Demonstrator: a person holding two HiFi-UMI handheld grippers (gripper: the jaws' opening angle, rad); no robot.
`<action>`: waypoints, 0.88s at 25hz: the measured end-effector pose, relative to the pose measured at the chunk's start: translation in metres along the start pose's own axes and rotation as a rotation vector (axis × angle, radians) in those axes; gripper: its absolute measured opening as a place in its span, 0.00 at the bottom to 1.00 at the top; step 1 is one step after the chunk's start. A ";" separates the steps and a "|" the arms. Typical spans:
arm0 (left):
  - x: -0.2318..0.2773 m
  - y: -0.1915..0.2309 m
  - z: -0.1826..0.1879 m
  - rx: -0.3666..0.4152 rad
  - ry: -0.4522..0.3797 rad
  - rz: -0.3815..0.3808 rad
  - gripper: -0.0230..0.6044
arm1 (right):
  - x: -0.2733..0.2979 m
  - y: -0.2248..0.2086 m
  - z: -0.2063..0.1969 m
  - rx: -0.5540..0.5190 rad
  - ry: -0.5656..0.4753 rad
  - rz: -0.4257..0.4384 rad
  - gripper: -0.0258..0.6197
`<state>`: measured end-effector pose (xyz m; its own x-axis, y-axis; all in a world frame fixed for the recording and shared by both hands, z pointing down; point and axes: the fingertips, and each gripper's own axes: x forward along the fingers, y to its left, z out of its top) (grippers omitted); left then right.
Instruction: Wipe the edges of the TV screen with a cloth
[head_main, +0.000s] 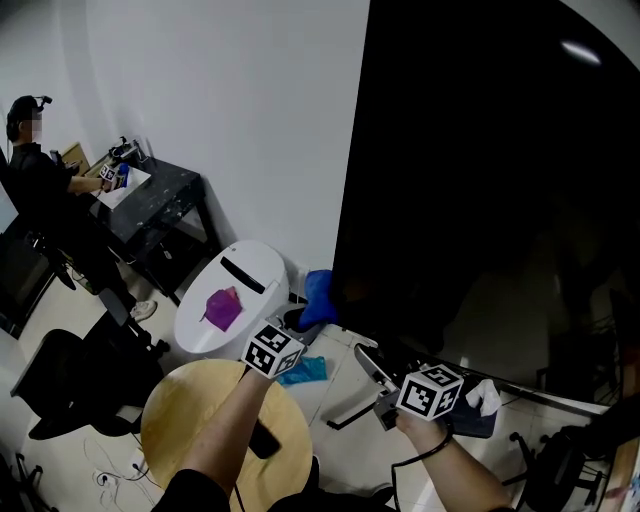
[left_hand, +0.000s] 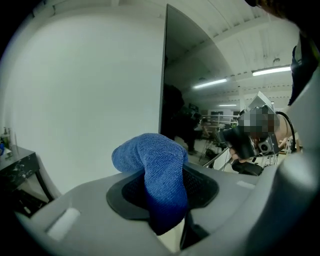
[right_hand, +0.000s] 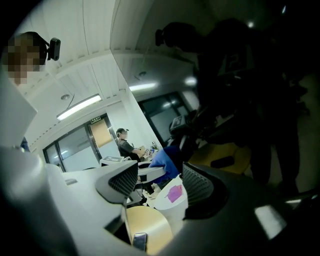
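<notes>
The blue cloth (left_hand: 156, 162) is clamped between the closed jaws of the left gripper (left_hand: 162, 192), bulging toward 11 o'clock, at the 7 o'clock corner of the TV screen (head_main: 480, 180). The right gripper (right_hand: 155, 182) is held open and empty.

The left forearm (head_main: 215, 440) is reaching forward and up, with its hand hidden behind the left marker cube (head_main: 272, 350) on the left claw (left_hand: 162, 200). That claw is tilting slightly downward. Its jaws are pressing together on a blue cloth (left_hand: 159, 170), which is bulging up and folding over just beyond the pads. The right forearm (head_main: 462, 472) is stretching out alongside, apart from the left one, and is carrying the right claw (right_hand: 159, 182) under the right marker cube (head_main: 430, 390). That claw is pointing close to level, and its jaws are standing apart, gripping nothing.
</notes>
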<state>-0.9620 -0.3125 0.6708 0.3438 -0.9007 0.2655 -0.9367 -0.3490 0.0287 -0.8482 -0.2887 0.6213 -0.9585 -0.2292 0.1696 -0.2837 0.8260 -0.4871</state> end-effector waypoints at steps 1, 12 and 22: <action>-0.003 0.004 0.007 0.007 -0.004 0.000 0.25 | 0.003 0.005 0.009 -0.006 -0.007 0.007 0.49; -0.032 0.024 0.097 0.098 -0.058 0.025 0.25 | 0.004 0.084 0.110 -0.146 -0.087 0.117 0.47; -0.066 0.030 0.184 0.249 -0.122 0.042 0.25 | -0.027 0.127 0.168 -0.235 -0.120 0.153 0.47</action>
<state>-1.0006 -0.3110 0.4764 0.3250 -0.9348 0.1430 -0.9101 -0.3503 -0.2214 -0.8631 -0.2637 0.4108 -0.9901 -0.1405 0.0004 -0.1348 0.9488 -0.2856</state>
